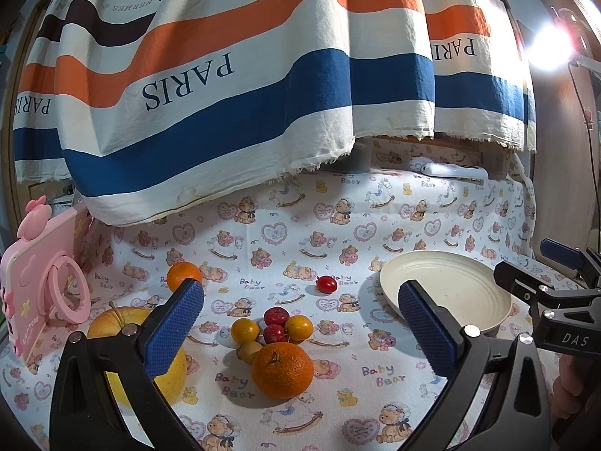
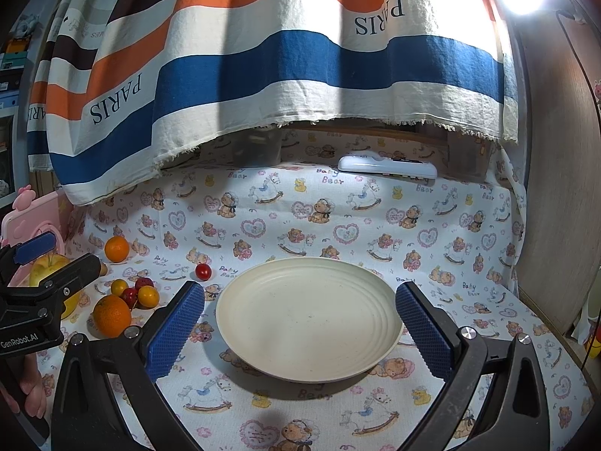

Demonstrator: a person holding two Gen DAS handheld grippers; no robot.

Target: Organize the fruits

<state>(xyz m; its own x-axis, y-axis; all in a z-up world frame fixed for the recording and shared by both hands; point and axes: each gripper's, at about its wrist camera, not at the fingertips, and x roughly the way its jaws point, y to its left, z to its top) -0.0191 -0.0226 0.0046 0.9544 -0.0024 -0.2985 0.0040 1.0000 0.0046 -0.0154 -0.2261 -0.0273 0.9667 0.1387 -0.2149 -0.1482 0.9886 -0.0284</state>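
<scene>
Both grippers hang over the bear-print tablecloth (image 2: 300, 210), and there is open cloth all across the middle and back of the table, right up to the striped curtain (image 1: 233, 86) draped over the far edge. The left gripper (image 1: 300, 323) has its blue pads spread wide with nothing between them, hovering over the fruit cluster; the right gripper (image 2: 300, 319) is spread just as wide, framing the cream plate (image 2: 383, 300) — and that plate holds nothing. The fruit sits toward the left side: a big orange (image 1: 282, 370) nearest, two small yellow fruits (image 1: 245, 330) and two dark red ones (image 1: 276, 315) touching in a bunch behind it, a cherry tomato (image 1: 326, 284) alone farther back, a second orange (image 1: 180, 275) near the pink stand (image 1: 41, 293) at the left edge. The yellow apple (image 1: 112, 323) is partly hidden by the left finger. A white remote (image 2: 387, 167) lies by the back edge, half in shadow.
</scene>
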